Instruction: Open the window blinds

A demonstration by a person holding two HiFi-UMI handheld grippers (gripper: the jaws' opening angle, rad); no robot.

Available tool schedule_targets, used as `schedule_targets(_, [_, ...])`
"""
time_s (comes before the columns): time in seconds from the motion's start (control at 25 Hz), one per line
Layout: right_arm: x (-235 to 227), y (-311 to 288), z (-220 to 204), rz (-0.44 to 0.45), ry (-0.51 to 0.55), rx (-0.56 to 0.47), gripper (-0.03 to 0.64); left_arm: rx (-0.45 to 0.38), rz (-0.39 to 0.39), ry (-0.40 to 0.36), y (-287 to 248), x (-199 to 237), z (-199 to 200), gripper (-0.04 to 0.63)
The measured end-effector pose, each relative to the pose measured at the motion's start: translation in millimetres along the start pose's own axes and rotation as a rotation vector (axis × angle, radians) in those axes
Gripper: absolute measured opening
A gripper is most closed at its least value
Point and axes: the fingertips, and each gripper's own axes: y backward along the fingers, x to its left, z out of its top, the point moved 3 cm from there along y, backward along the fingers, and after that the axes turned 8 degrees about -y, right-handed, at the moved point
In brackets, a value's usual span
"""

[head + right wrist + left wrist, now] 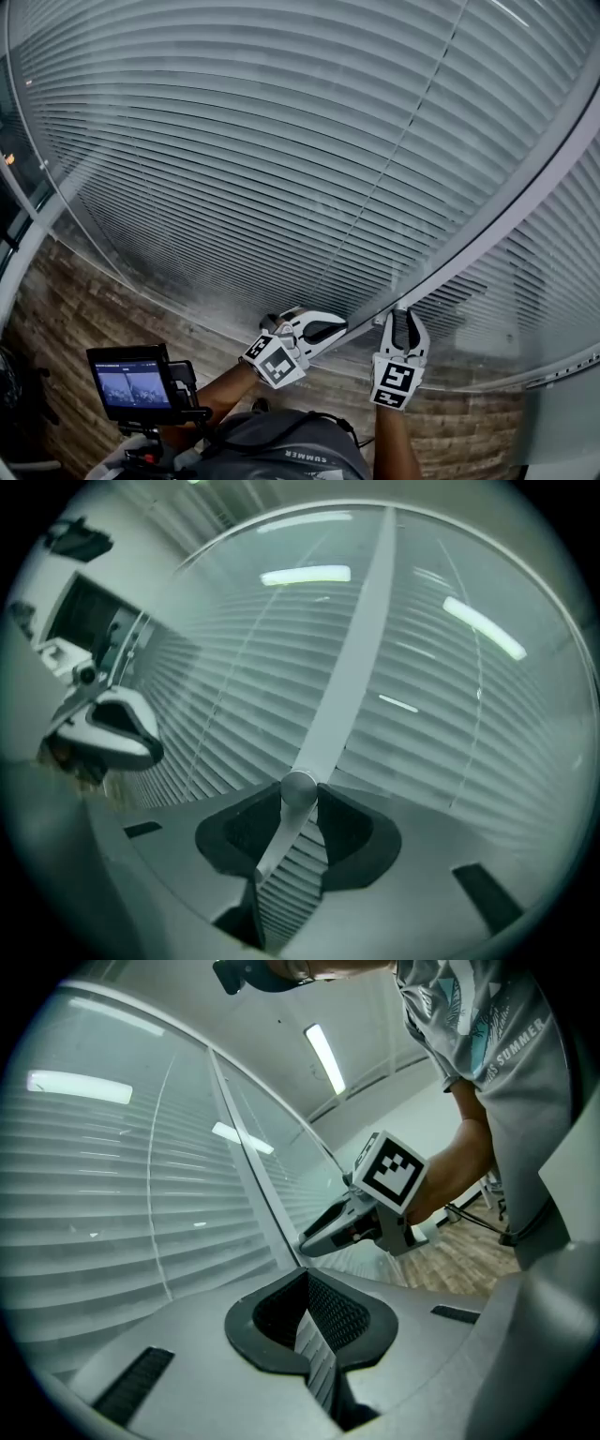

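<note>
Closed grey slatted blinds (pixel 234 159) fill the head view. A long pale tilt wand (pixel 487 234) runs down from the upper right to my right gripper (pixel 403 314), which is shut on its lower end. In the right gripper view the wand's rounded tip (pixel 298 789) sits pinched between the pads of my right gripper (pixel 300 803). My left gripper (pixel 339 330) hovers just left of it, jaws together with nothing between them. The left gripper view shows its own jaws (pixel 306 1279) closed and the right gripper (pixel 307 1243) holding the wand (pixel 253 1147) by the blinds.
A small monitor (pixel 131 380) on a rig sits at the lower left beside my left forearm. Wood-look flooring (pixel 103 309) lies below the blinds. A thin lift cord (pixel 422 103) hangs down the slats. The window frame (pixel 23 244) edges the left side.
</note>
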Motion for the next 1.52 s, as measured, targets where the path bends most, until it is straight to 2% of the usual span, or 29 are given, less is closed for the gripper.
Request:
schedule_targets(0.08, [4.5, 1.0, 1.5, -0.050, 0.272, 0.012, 0.118, -0.005, -0.004, -0.004, -1.0, -0.2, 1.7, 0.003])
schedule_targets(0.2, [11.3, 0.9, -1.7, -0.161, 0.805, 0.046, 0.118, -0.011, -0.009, -0.010, -2.1, -2.3, 2.0, 0.004])
schedule_targets(0.24, [12.1, 0.4, -2.8, -0.177, 0.902, 0.049, 0.118, -0.011, -0.011, -0.009, -2.3, -2.7, 2.6, 0.004])
schedule_targets(0.32, [11.6, -0.2, -3.1, -0.169, 0.933, 0.042, 0.118, -0.009, -0.015, -0.006, -2.2, -2.9, 3.7, 0.003])
schedule_targets(0.4, [11.2, -0.2, -1.9, -0.133, 0.833, 0.036, 0.118, -0.009, -0.016, -0.008, -2.3, -3.2, 3.1, 0.005])
schedule_targets(0.44, [11.2, 0.2, -0.8, -0.102, 0.735, 0.033, 0.119, -0.009, -0.016, -0.010, -2.4, -3.5, 2.3, 0.004])
schedule_targets(0.48, [10.9, 1.1, 0.8, -0.062, 0.598, 0.028, 0.120, -0.010, -0.015, -0.013, -2.3, -3.6, 1.6, 0.004])
schedule_targets(0.6, [1.3, 5.6, 4.1, 0.034, 0.084, 0.007, 0.121, -0.003, -0.008, -0.009, -1.3, -1.2, 0.2, 0.004])
schedule_targets(0.64, [-3.2, 6.1, 3.6, 0.044, -0.032, 0.003, 0.121, -0.002, -0.005, -0.007, -1.0, -0.7, -1.0, 0.004])
schedule_targets(0.68, [-6.0, 5.5, 3.4, 0.048, -0.097, 0.000, 0.121, -0.001, -0.003, -0.005, -0.7, -0.4, -2.1, 0.004])
schedule_targets(0.8, [-7.3, 2.1, 4.1, 0.062, -0.178, -0.006, 0.120, 0.005, -0.006, -0.006, -0.4, -1.4, -2.8, 0.003])
schedule_targets(0.92, [-7.5, 4.2, 3.8, 0.066, -0.192, -0.011, 0.120, 0.000, -0.012, -0.016, -1.8, -4.6, -4.3, 0.003])
schedule_targets(0.96, [-6.3, 4.7, 4.2, 0.062, -0.159, -0.011, 0.120, 0.003, -0.013, -0.016, -1.4, -4.1, -4.2, 0.004])
schedule_targets(1.04, [-0.3, 5.4, 5.5, 0.029, 0.008, -0.005, 0.120, 0.006, -0.012, -0.019, -0.4, -2.7, -4.8, 0.003])
schedule_targets(1.16, [8.4, 6.2, 6.0, -0.058, 0.391, -0.006, 0.118, 0.000, -0.015, -0.005, -1.8, -1.6, -2.4, 0.005])
schedule_targets(1.28, [14.0, 7.5, 0.5, -0.144, 0.851, -0.024, 0.118, -0.007, -0.024, -0.007, -3.3, -4.5, 1.3, 0.005])
schedule_targets(1.32, [14.8, 8.8, -1.9, -0.158, 0.976, -0.028, 0.118, -0.011, -0.027, -0.007, -3.4, -6.1, 2.9, 0.004])
schedule_targets(1.36, [15.2, 10.1, -3.5, -0.158, 1.059, -0.033, 0.118, -0.015, -0.029, -0.008, -3.3, -7.4, 4.2, 0.005])
schedule_targets(1.44, [15.9, 11.3, -4.1, -0.134, 1.099, -0.044, 0.120, -0.019, -0.030, -0.007, -2.8, -8.1, 5.4, 0.004])
schedule_targets(1.52, [15.8, 11.6, -3.3, -0.121, 1.045, -0.038, 0.119, -0.022, -0.031, -0.007, -3.6, -8.1, 6.7, 0.004])
